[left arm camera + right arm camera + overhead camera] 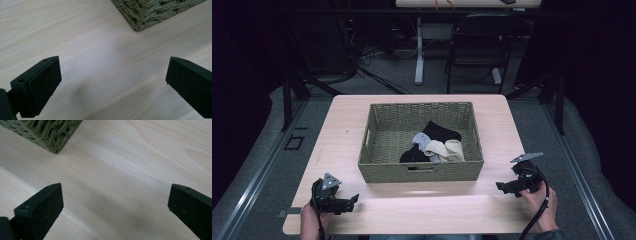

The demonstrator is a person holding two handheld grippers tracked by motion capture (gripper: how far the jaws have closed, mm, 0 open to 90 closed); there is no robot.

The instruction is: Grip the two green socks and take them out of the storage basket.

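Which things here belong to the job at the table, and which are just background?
Likely in the job:
woven basket
socks piled in it
left gripper, jaws apart
right gripper, jaws apart
table

Just lying about:
black chair beyond the table
cables on the floor

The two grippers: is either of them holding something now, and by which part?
Nothing is held. The left gripper and the right gripper both have their jaws wide apart over the bare table, near the basket with the socks inside.

Woven basket [422,171], matt wooden table [412,210]
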